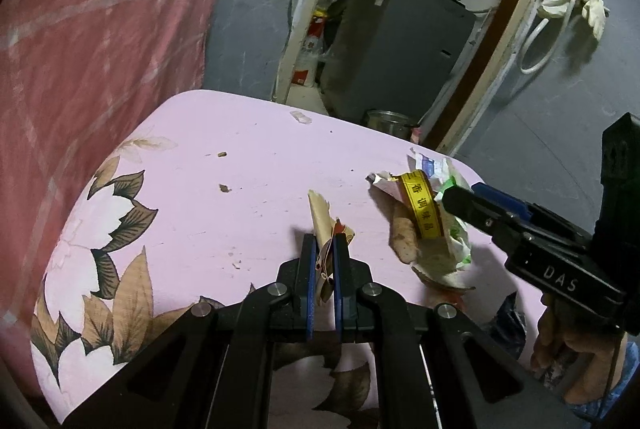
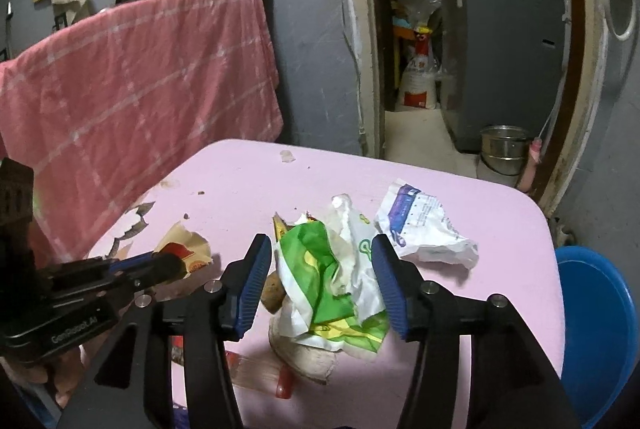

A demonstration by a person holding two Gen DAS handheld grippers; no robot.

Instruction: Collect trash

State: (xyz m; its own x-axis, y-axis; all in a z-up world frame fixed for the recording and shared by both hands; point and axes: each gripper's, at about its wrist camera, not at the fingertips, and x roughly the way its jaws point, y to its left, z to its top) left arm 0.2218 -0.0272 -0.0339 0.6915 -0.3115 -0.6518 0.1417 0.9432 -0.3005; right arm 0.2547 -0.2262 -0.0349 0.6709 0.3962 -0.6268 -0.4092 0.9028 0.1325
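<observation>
My left gripper [image 1: 324, 241] is shut on a crumpled tan paper wrapper [image 1: 322, 217] just above the pink table [image 1: 240, 189]; the wrapper also shows in the right wrist view [image 2: 188, 249]. My right gripper [image 2: 322, 249] is open, its jaws on either side of a green and white plastic bag [image 2: 332, 277] on a trash pile. A potato peel [image 2: 274, 291] and a pale scrap [image 2: 304, 357] lie under the bag. A white and purple packet [image 2: 420, 225] lies to the right. In the left wrist view the pile has a yellow band [image 1: 424, 209].
A blue bin [image 2: 596, 329] stands off the table's right edge. A pink checked cloth [image 2: 132, 85] hangs at the left. A doorway with a grey appliance [image 2: 500, 57] and a metal pot [image 2: 502, 145] lies behind. Small crumbs [image 1: 224, 187] and a clear scrap [image 1: 300, 117] dot the table.
</observation>
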